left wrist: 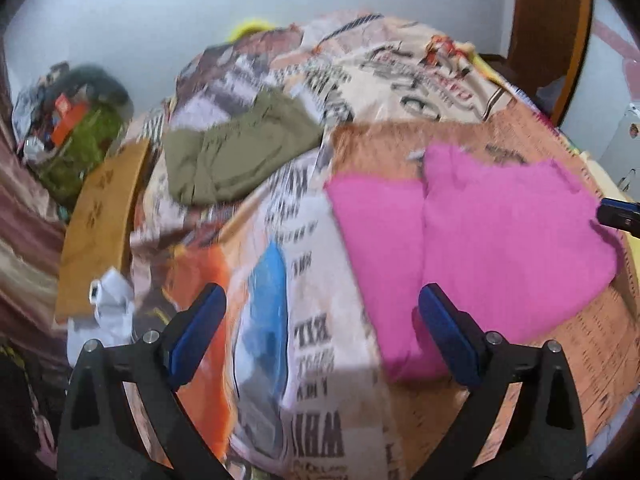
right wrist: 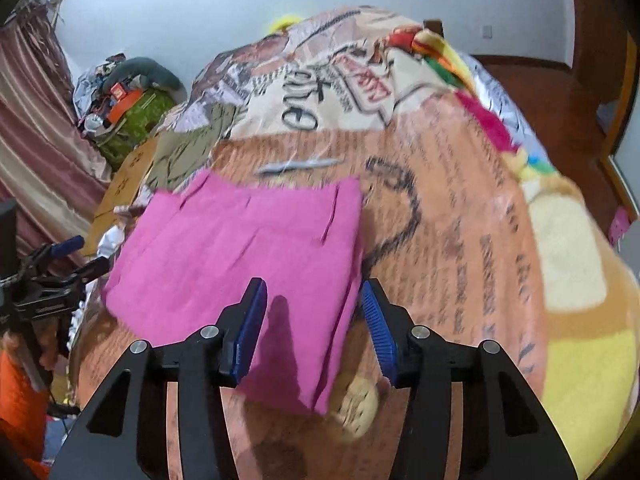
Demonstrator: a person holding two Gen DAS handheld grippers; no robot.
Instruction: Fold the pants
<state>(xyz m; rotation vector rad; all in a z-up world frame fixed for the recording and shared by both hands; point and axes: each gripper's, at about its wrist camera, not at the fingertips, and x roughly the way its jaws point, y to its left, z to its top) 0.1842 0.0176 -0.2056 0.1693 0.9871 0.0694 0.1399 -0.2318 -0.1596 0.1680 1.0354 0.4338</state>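
The pink pants (right wrist: 240,252) lie folded flat on the bed (right wrist: 460,208), toward its near edge. Both the left claw (left wrist: 322,332) and right claw (right wrist: 314,320) gape, gripping nothing. Only the left view shows olive pants (left wrist: 236,152) clearly, farther up the bed.

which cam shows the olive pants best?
Left wrist: the olive pants lie whole and unobstructed on the blanket, left of the pink pants. Right wrist shows only a narrow, blurred strip behind the pink pants.
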